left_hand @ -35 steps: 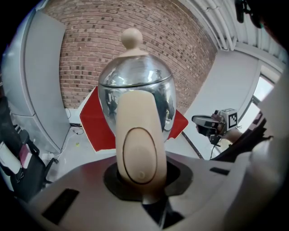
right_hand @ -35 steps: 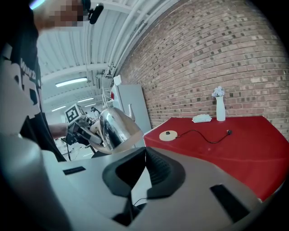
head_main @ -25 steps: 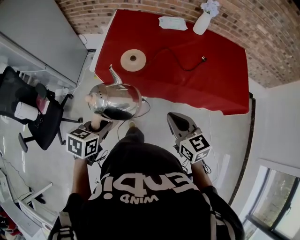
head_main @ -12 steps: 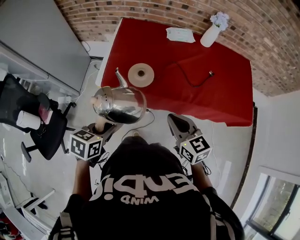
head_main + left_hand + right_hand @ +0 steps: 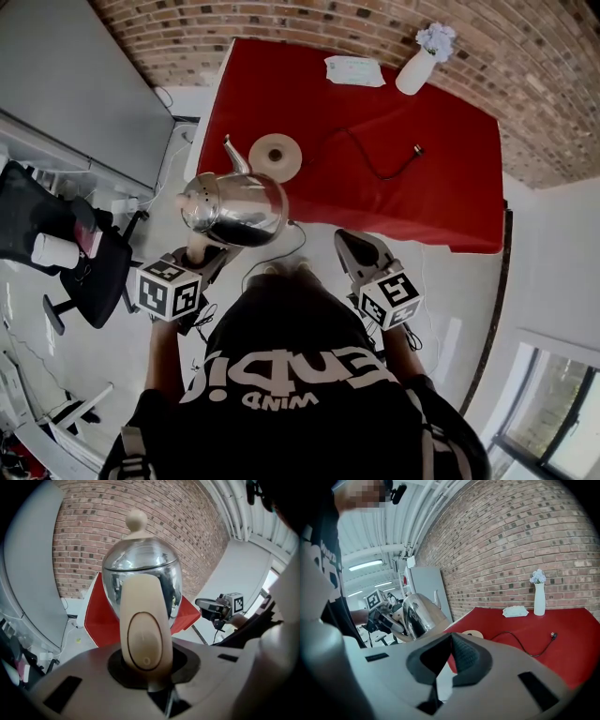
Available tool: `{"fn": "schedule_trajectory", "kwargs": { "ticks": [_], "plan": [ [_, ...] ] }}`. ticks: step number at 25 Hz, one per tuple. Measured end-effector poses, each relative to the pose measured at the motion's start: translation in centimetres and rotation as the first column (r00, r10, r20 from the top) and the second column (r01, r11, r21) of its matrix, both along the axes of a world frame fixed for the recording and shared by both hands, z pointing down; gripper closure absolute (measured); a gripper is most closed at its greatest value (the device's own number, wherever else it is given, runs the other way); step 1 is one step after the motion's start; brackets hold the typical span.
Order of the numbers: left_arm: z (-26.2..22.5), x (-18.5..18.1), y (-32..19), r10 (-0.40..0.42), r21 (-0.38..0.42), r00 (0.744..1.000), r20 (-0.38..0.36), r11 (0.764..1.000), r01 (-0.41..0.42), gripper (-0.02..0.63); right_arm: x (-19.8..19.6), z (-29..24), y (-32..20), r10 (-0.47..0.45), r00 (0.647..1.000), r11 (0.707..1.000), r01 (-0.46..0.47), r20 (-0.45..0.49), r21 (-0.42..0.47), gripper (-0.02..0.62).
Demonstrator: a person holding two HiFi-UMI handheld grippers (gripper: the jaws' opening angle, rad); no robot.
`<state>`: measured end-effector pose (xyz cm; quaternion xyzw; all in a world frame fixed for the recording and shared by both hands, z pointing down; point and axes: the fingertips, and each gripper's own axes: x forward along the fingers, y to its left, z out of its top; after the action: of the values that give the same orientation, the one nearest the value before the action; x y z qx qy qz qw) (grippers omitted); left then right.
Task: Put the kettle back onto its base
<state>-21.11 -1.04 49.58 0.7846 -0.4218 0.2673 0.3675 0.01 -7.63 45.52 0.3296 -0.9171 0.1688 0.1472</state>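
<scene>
Carrying step: kettle (image 5: pixel 234 208) in the air, not yet on its base (image 5: pixel 276 157).
Surface (image 5: pixel 394 187): red, base near its front left corner.
Kettle: upright, just short of that corner.
Base: bare.
Left claw (image 5: pixel 204 255): clamped on the handle (image 5: pixel 143 639).
Right claw (image 5: pixel 451 638): closed, empty.
Next move: likely forward, centre over base, lower.
</scene>
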Motion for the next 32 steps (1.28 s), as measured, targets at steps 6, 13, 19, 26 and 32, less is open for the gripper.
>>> {"fn": "schedule_trajectory", "kwargs": {
  "ticks": [6, 13, 19, 26, 32],
  "plan": [
    [0.2, 1.0, -1.6, -0.021, -0.008, 1.0, 0.007, 1.0, 0.021, 0.548, 0.9, -0.2, -2.2, -0.021, 1.0, 1.0, 0.021, 0.004, 0.004, 0.572],
    [0.8, 1.3, -3.5, -0.037, -0.007, 0.999, 0.008, 0.999, 0.037, 0.548, 1.1, 0.2, -3.8, -0.041, 0.999, 0.999, 0.041, 0.015, 0.011, 0.572],
    [1.1, 1.2, -5.8, -0.03, -0.008, 0.999, 0.015, 1.0, 0.03, 0.548, 1.3, 0.1, -4.6, -0.045, 0.999, 0.999, 0.045, 0.017, 0.01, 0.572],
    [1.1, 0.8, -9.9, -0.016, 0.021, 1.0, 0.024, 1.0, 0.016, 0.547, 1.7, 0.4, -5.1, -0.028, 0.999, 1.0, 0.028, 0.022, 0.003, 0.572],
    [0.2, 0.6, -15.0, -0.006, 0.065, 0.999, 0.034, 0.998, 0.004, 0.546, 2.0, 0.7, -5.7, -0.017, 1.0, 1.0, 0.017, 0.021, -0.006, 0.572]
  ]
}}
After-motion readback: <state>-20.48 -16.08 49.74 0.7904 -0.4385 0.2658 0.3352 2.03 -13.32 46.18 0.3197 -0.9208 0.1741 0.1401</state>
